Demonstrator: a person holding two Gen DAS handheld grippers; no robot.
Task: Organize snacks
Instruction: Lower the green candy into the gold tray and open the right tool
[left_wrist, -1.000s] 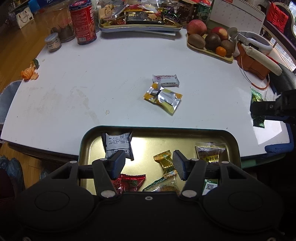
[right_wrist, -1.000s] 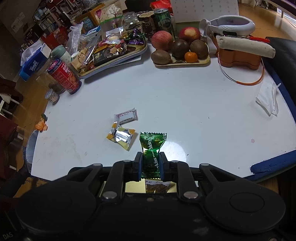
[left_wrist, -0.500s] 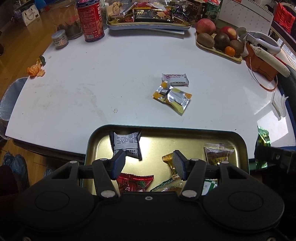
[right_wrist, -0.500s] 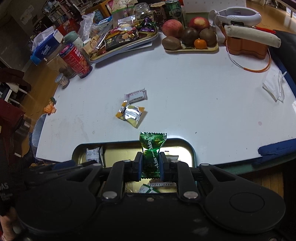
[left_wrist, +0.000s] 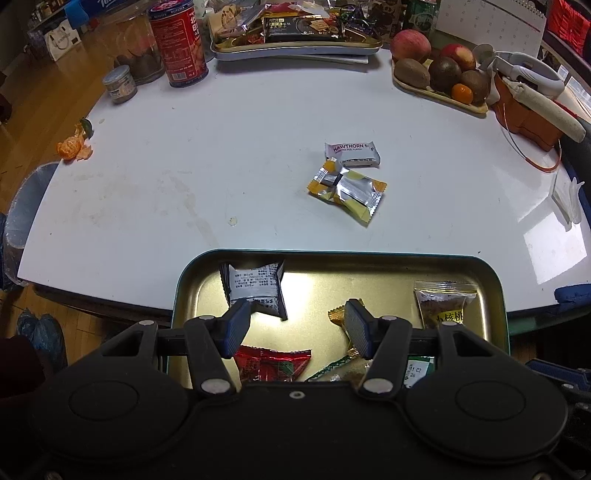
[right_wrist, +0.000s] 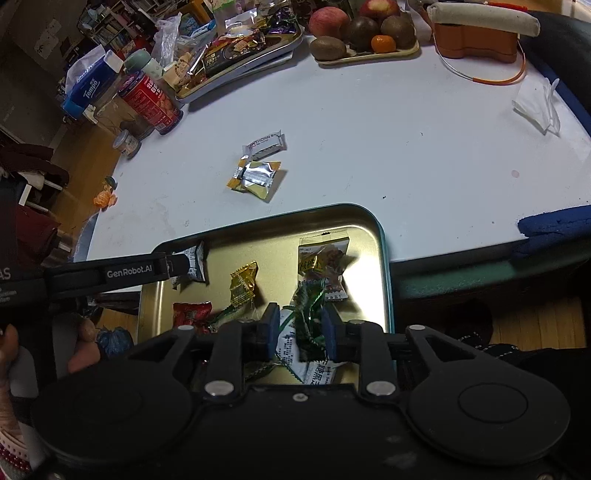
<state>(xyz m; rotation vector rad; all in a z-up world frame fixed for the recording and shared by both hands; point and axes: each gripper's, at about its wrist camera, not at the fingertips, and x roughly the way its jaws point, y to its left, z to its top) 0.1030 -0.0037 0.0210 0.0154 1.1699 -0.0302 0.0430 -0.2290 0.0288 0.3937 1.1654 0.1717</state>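
Note:
A gold tin tray (left_wrist: 491, 280) (right_wrist: 376, 236) sits at the table's near edge with several wrapped snacks in it. My left gripper (left_wrist: 295, 326) hangs open and empty over the tray's near part. My right gripper (right_wrist: 300, 334) is open over the tray's right side. A green candy wrapper (right_wrist: 308, 314), blurred, lies loose between its fingers. On the white table beyond the tray lie a white Hawthorn bar (left_wrist: 351, 153) (right_wrist: 266, 144) and silver-yellow packets (left_wrist: 347, 190) (right_wrist: 256, 177).
At the back stand a red can (left_wrist: 177, 40), a small jar (left_wrist: 119, 83), a tray of mixed snacks (left_wrist: 295, 33), a fruit plate (left_wrist: 439, 79) and an orange holder (left_wrist: 524, 110). Orange peel (left_wrist: 72, 146) lies at the left edge, a tissue (right_wrist: 537, 107) at the right.
My right gripper moved over the gold tray and its jaws opened, letting go of the green candy. The left gripper stayed open above the tray.

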